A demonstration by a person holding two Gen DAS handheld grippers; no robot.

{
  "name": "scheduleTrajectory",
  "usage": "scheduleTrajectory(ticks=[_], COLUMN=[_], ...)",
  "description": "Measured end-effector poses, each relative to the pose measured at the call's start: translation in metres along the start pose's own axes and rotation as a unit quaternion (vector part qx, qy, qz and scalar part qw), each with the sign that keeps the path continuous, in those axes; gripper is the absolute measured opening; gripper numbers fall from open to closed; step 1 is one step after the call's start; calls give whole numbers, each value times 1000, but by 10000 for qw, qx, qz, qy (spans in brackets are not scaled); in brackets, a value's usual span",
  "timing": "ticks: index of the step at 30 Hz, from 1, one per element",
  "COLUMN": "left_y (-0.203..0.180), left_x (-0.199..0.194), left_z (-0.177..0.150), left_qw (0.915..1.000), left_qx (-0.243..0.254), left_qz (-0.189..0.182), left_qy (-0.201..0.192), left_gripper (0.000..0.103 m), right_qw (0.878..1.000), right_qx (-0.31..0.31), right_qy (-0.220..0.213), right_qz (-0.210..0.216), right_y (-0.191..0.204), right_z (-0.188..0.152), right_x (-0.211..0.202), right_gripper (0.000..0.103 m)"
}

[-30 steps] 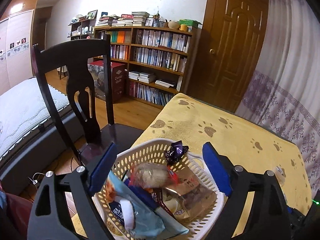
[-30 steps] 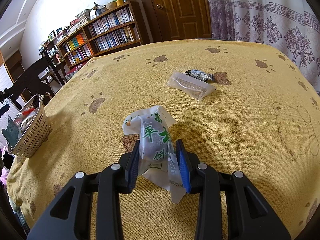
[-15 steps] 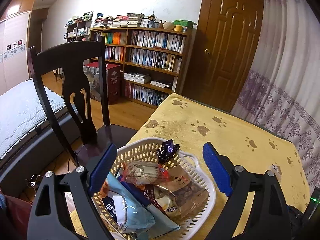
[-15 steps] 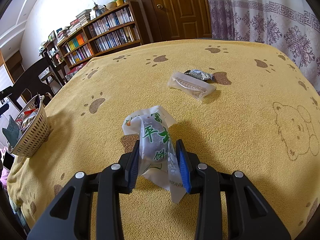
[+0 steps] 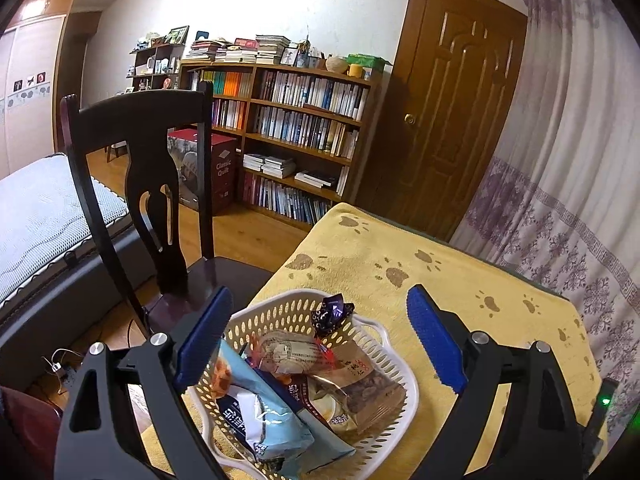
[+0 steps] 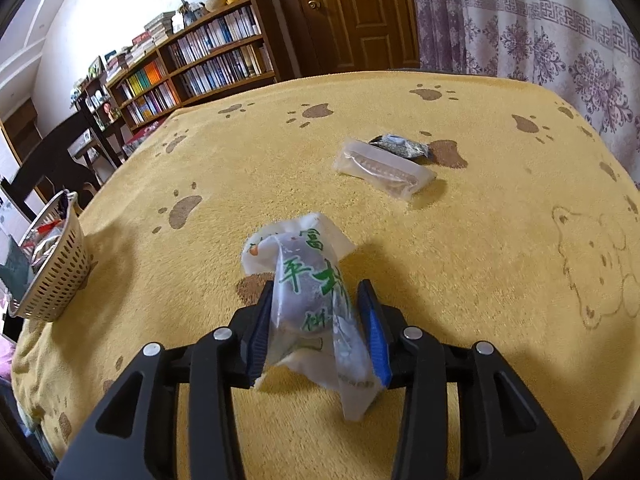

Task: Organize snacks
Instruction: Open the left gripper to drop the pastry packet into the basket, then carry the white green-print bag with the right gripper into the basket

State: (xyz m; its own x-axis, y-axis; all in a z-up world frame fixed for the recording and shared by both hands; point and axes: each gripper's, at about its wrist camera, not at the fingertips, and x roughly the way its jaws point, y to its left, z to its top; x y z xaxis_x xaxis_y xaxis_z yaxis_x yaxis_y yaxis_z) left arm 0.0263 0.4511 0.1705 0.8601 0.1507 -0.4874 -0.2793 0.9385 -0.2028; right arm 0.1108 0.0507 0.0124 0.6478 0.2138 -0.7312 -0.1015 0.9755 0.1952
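The right gripper (image 6: pixel 316 312) is clamped on a translucent white snack packet (image 6: pixel 312 280) printed with green characters, while the left gripper (image 5: pixel 320 336) hangs spread wide above the filled basket (image 5: pixel 396 360).

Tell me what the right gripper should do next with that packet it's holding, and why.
Probably carry it left to the basket. The right gripper is shut on the green-lettered packet, the basket already holds other snacks, and the left gripper hangs open above it.

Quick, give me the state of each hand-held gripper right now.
Left hand-held gripper: open, empty, over the snack basket.
Right hand-held gripper: closed on a white snack packet with green print.
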Motion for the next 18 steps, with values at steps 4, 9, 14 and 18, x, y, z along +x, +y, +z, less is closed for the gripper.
scheduleTrajectory(ticks=[4,9,14,18], left_y=[10,21,31,35], left_x=[-6,-15,-24,-29], left_z=[5,11,15,16], left_qw=[9999,9993,9984,9982], left_qx=[-120,-242,-349,-396], left_qz=[-14,153,219,171], left_qy=[-76,-251,-383,-424], left_gripper=[90,91,91,91], right_qw=[9999,9999,9986,9961], right_qx=[-21,-134,-420,-707], right_qy=[52,34,-211,-380], right_qz=[-95,-3,226,365], right_y=[8,26,57,82], right_z=[5,6,13,18], right_x=[5,-3,-29,-47], right_gripper=[37,32,21,21])
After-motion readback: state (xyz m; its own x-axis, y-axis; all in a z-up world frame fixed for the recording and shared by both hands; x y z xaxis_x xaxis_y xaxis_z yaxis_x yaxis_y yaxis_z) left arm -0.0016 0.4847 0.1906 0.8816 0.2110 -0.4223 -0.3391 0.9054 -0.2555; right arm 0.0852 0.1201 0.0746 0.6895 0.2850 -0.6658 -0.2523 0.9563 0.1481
